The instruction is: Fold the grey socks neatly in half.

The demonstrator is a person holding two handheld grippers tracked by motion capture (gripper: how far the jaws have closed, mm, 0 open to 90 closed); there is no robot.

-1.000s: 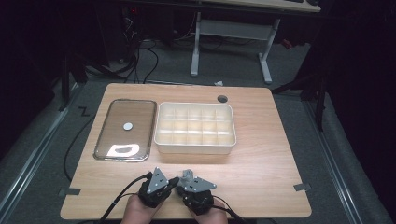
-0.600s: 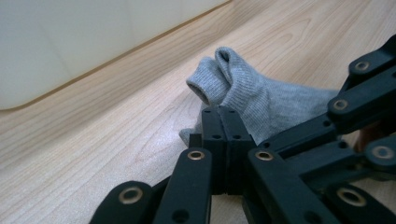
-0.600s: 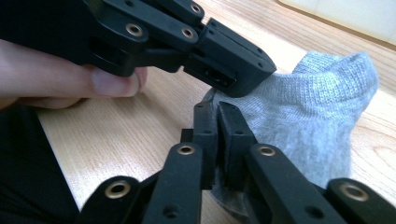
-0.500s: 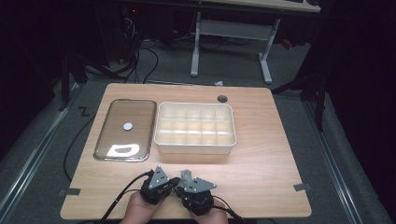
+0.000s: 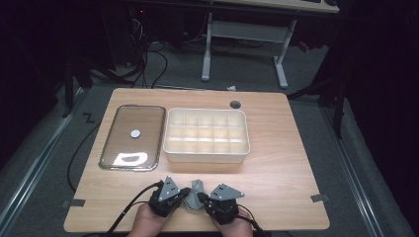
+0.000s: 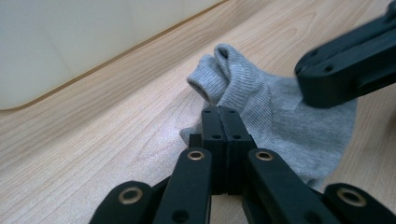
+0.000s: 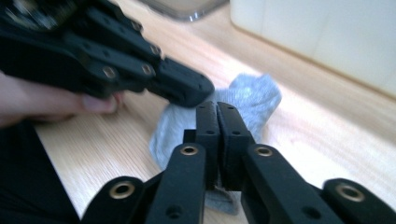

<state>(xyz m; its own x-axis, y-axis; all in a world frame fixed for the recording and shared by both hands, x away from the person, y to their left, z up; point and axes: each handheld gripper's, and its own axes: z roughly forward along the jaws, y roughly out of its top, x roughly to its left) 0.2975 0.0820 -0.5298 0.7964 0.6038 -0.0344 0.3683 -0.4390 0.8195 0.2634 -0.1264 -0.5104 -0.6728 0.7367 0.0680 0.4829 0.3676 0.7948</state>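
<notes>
A small grey sock (image 5: 197, 189) lies crumpled near the table's front edge, between my two grippers. In the left gripper view the sock (image 6: 285, 116) has its rolled cuff pointing toward the cream box. My left gripper (image 6: 219, 114) is shut, its tips resting over the sock's near edge, and I see no fabric between the pads. My right gripper (image 7: 217, 109) is also shut, its tips over the sock (image 7: 254, 95). The two grippers meet tip to tip: the left gripper (image 7: 189, 88) crosses in front of the right one. A hand holds each gripper at the table's front edge.
A cream box with several compartments (image 5: 205, 152) stands mid-table behind the sock. To its left sits a shiny metal tray (image 5: 132, 133) with a small round knob. A round cable hole (image 5: 235, 104) is near the far edge. Desk legs and cables lie beyond the table.
My right gripper has shifted a little to the right, so the grey sock now shows between the two grippers. The left gripper has stayed put.
</notes>
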